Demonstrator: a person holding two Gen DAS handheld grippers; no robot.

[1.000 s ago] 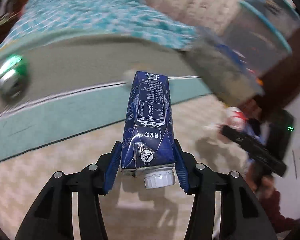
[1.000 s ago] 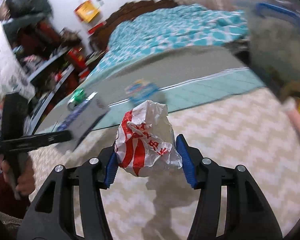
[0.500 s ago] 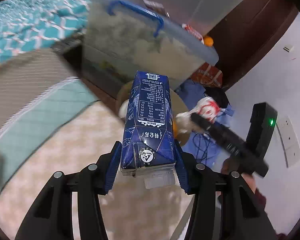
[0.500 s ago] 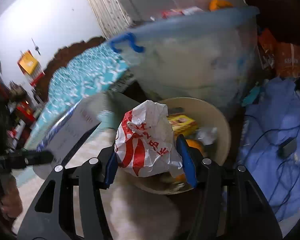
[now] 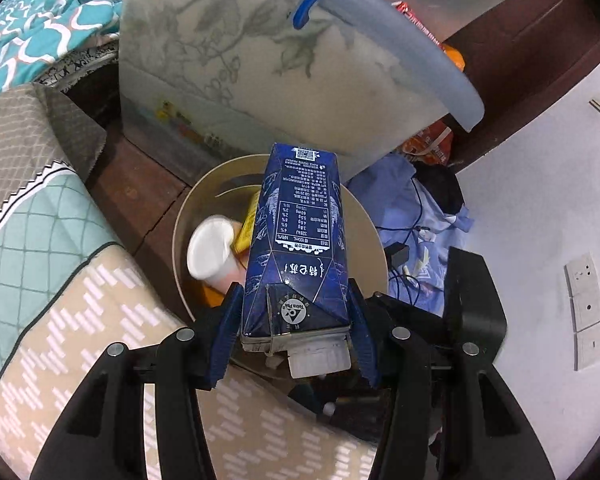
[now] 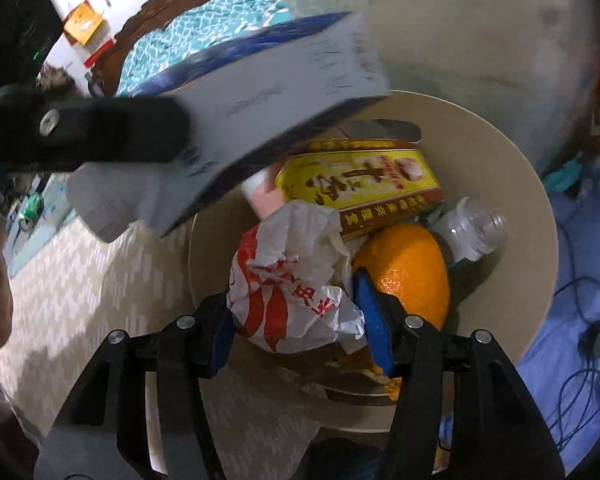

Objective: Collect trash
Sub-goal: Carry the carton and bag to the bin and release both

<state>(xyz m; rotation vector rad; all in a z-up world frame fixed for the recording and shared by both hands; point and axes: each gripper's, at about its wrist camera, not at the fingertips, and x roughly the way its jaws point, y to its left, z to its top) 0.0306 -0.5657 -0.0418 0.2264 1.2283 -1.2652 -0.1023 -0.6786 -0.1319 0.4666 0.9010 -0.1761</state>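
Observation:
My left gripper is shut on a dark blue milk carton, held above the round beige trash bin. The carton also shows in the right wrist view, over the bin's left side. My right gripper is shut on a crumpled white and red plastic bag, held over the bin. In the bin lie a yellow box, an orange, a clear plastic bottle and a white cup.
A large clear storage box with a blue lid stands right behind the bin. A bed with a teal quilt is at the left. Blue cloth with cables lies to the right, by a white wall. A beige patterned mat covers the floor.
Both grippers have swung from the mat and bed to the bin and closed in over it. The carton and the bag now hang above the bin's opening. Both grips are unchanged.

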